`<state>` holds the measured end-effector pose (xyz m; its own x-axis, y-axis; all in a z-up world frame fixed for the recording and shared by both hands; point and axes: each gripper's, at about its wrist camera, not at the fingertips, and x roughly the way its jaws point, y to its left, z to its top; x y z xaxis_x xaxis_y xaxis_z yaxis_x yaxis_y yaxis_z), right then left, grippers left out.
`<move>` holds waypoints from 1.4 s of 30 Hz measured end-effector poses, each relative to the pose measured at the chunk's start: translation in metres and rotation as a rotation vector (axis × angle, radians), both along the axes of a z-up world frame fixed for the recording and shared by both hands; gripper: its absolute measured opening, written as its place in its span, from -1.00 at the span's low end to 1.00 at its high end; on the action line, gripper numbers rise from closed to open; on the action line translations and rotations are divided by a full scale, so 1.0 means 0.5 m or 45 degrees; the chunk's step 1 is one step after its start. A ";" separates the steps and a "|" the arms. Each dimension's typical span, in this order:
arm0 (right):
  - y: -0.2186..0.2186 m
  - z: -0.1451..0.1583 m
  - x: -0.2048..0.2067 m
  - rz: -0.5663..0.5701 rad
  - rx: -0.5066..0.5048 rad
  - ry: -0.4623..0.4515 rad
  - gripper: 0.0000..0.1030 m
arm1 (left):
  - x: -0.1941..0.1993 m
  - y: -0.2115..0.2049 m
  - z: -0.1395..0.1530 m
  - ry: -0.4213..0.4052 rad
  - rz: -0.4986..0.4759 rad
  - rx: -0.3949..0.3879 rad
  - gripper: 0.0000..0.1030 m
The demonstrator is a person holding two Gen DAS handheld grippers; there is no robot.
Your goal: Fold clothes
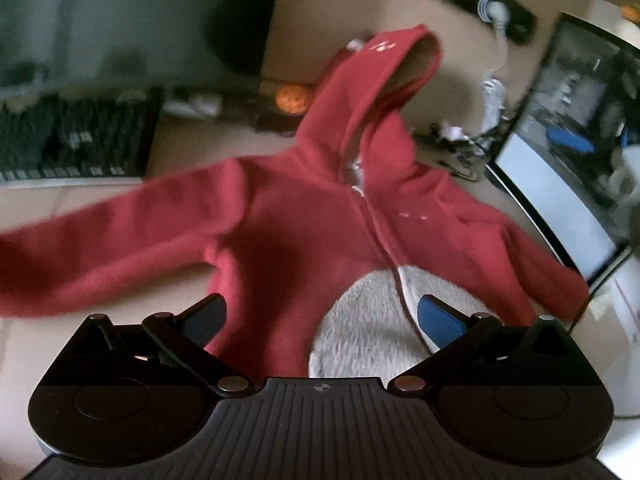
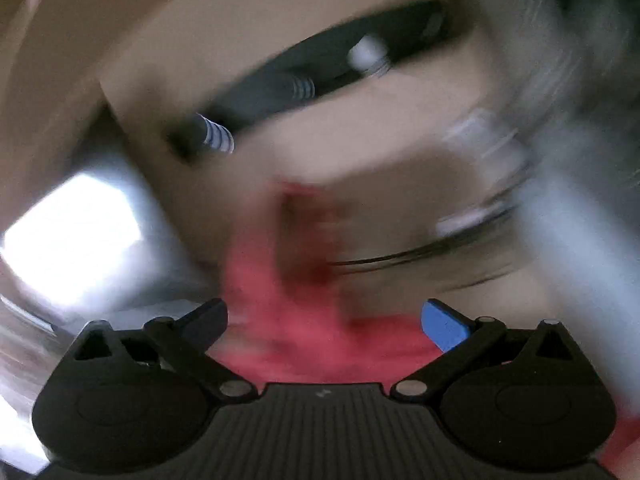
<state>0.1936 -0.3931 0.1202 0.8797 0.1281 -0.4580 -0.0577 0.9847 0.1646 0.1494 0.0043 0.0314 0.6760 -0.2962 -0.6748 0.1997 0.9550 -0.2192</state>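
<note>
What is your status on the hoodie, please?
Left claw open, right claw open, both empty. Red hoodie spread flat, sleeves out, unfolded. Right view blurred; nothing on it.

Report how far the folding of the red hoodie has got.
Done: the red hoodie lies spread out face up, both sleeves out to the sides, hood extended, fleece lining showing at the open hem. No fold is visible yet. In hand: nothing; the left hand-held gripper is open above the hem, and the right hand-held gripper is open over red fabric in a blurred view. Left: all the folding, sleeves and body.
</note>
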 end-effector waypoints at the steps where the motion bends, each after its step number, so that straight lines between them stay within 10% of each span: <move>1: 0.007 -0.013 -0.040 -0.061 -0.177 -0.006 1.00 | -0.022 0.005 0.005 -0.013 -0.034 0.030 1.00; 4: -0.009 -0.053 -0.172 -0.067 -0.408 0.033 1.00 | -0.099 0.012 -0.001 -0.067 -0.122 0.157 1.00; 12: 0.012 -0.207 -0.377 0.083 -0.402 0.353 1.00 | -0.237 0.040 -0.076 -0.065 -0.265 0.413 1.00; 20: 0.025 -0.283 -0.387 -0.125 -0.414 0.397 1.00 | -0.244 0.052 -0.108 -0.085 -0.204 0.571 1.00; 29: 0.041 -0.155 -0.376 -0.248 -0.539 0.070 1.00 | -0.194 0.107 -0.016 -0.205 -0.024 0.574 1.00; 35: 0.039 -0.218 -0.358 -0.110 -0.610 0.356 1.00 | -0.207 0.134 -0.005 -0.116 -0.060 0.536 1.00; 42: 0.035 -0.196 -0.395 -0.083 -0.582 0.338 1.00 | -0.229 0.143 -0.029 -0.029 -0.069 0.566 1.00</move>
